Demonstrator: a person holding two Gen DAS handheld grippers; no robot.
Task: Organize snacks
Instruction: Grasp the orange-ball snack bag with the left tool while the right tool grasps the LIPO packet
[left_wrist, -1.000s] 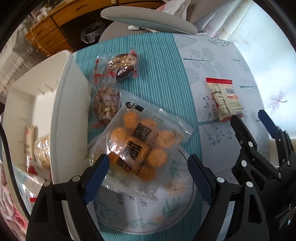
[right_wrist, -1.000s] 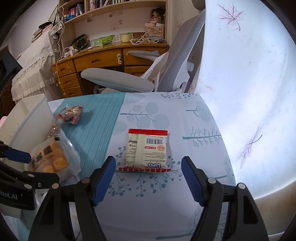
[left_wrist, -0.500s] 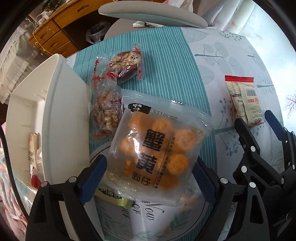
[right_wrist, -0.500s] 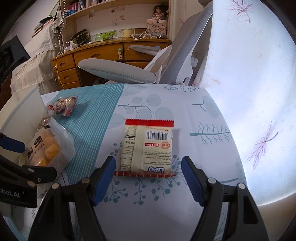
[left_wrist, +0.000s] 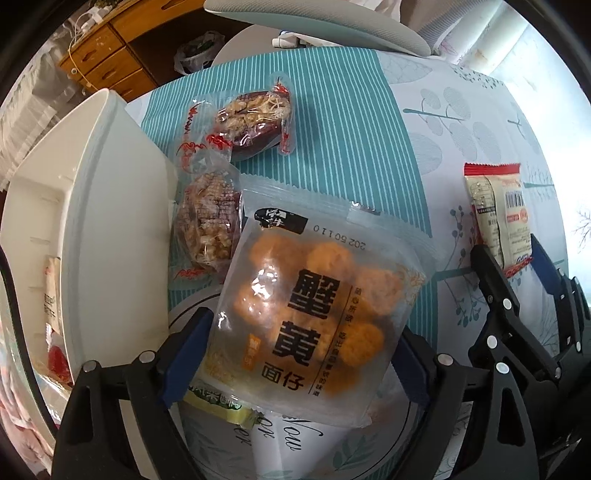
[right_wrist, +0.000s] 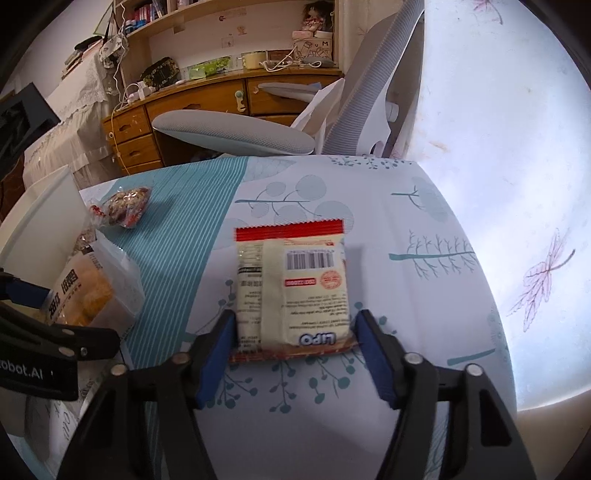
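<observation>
1. Blue pads of my right gripper (right_wrist: 295, 350) have just been closing around the LiPO biscuit pack (right_wrist: 291, 288) on the tablecloth (right_wrist: 406, 221); not clamped yet, so squeeze gently.
2. My left gripper (left_wrist: 299, 354) is spread wide around the orange snack bag (left_wrist: 317, 317) beside the white bin (left_wrist: 118, 229); go lower before closing.
</observation>
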